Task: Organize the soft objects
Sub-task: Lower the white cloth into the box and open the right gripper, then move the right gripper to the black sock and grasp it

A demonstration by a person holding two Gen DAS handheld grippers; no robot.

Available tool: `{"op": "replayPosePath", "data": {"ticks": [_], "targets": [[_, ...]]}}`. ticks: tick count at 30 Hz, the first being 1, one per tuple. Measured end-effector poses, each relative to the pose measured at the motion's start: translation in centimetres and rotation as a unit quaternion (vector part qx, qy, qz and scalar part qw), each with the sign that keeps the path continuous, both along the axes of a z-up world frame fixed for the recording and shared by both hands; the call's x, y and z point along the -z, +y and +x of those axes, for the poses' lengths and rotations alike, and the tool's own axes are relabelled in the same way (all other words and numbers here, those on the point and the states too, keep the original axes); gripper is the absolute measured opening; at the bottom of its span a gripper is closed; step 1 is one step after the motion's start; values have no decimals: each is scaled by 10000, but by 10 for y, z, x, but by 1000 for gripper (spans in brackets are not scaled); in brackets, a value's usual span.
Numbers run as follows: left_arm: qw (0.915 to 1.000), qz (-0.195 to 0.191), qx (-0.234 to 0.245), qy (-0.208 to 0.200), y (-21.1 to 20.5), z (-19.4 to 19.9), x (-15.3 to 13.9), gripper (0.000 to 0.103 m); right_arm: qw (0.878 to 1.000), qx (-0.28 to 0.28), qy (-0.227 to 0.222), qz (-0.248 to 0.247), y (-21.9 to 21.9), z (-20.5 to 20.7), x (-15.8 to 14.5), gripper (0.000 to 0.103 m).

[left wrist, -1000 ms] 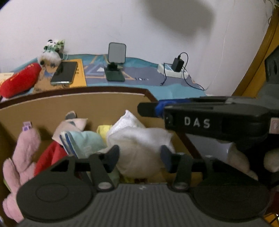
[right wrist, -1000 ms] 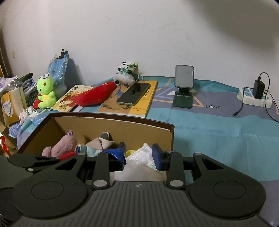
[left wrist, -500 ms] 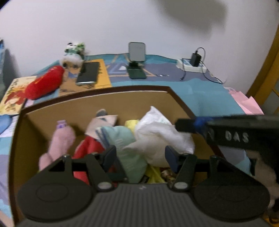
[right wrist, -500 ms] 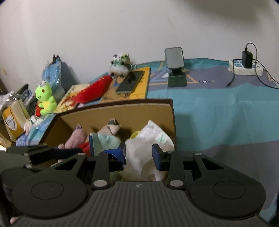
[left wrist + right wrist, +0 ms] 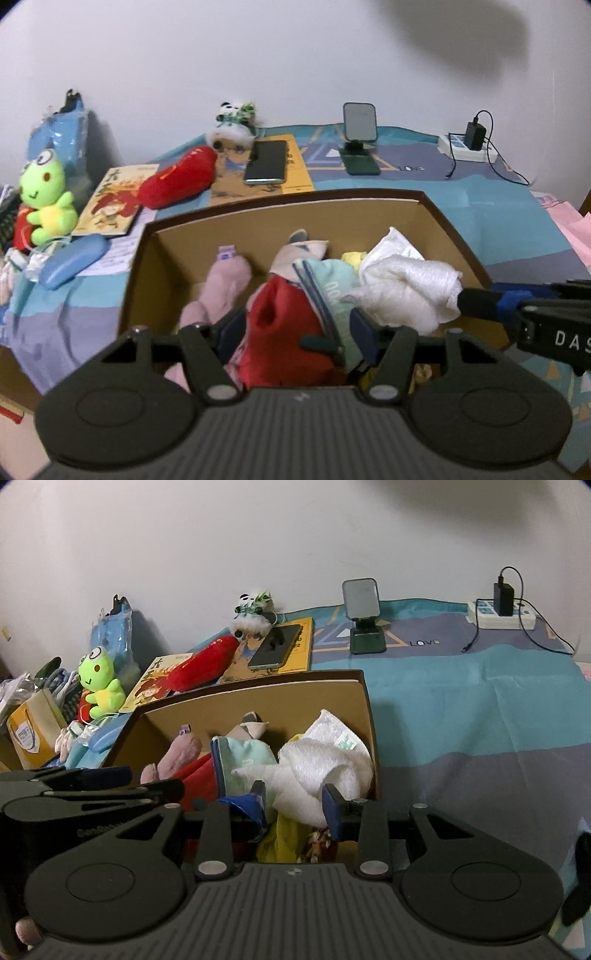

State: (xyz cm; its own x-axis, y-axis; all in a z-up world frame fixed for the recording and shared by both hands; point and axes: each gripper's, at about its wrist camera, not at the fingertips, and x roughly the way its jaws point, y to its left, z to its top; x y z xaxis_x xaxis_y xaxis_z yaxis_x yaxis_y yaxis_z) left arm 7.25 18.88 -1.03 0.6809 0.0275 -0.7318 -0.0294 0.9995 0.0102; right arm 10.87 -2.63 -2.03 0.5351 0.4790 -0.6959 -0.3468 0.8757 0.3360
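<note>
An open cardboard box (image 5: 332,206) (image 5: 258,698) holds a pink plush (image 5: 225,284), a red cloth (image 5: 284,332), a teal cloth (image 5: 332,284) and a white towel (image 5: 402,291) (image 5: 325,764). My left gripper (image 5: 295,332) hovers open over the red and teal cloths, gripping nothing. My right gripper (image 5: 293,806) is open above the towel; in the left wrist view it reaches in from the right, with its fingertips (image 5: 476,299) at the towel's edge. A green frog plush (image 5: 44,199) (image 5: 99,686), a red plush (image 5: 177,181) and a panda plush (image 5: 232,123) lie outside the box.
Behind the box a phone (image 5: 266,162) lies on a yellow book, beside a phone stand (image 5: 358,147) and a power strip with charger (image 5: 469,146). A picture book (image 5: 110,203), a blue case (image 5: 72,260) and a paper bag (image 5: 33,731) sit at the left.
Both grippers have drawn back and risen from the box, so more of the box and table shows. The frog plush has come into the left wrist view.
</note>
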Motion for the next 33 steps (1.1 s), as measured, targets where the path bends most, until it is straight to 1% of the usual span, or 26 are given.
{"op": "replayPosePath", "data": {"ticks": [3,11,15,20,22,26,31,33], "targets": [[9999,54,-114,-32,0,-11,-4,62,10000,1,77,30,-4,-6,0,17],[9988,212,-432,-15,-4,-38,-10,65,9999,-123,2,120,-10,-25,-5,17],[9982,255,-536,15,-9,-46,-8,66,9998,-174,-54,20,-11,-35,-6,17],[9981,277,-535,92,-15,-55,0,67,9997,-194,-114,-94,-15,-44,-2,17],[9981,240,-541,165,-18,-58,5,68,9999,-155,-38,-51,-18,-46,2,17],[9980,-21,-492,406,-18,-60,19,68,9999,-67,130,-85,-20,-50,13,17],[9965,-140,-422,703,-22,-59,36,68,9991,-31,412,-57,-22,-55,25,17],[9958,-154,-364,825,-22,-57,43,68,9989,-48,448,-149,-20,-58,28,17]]}}
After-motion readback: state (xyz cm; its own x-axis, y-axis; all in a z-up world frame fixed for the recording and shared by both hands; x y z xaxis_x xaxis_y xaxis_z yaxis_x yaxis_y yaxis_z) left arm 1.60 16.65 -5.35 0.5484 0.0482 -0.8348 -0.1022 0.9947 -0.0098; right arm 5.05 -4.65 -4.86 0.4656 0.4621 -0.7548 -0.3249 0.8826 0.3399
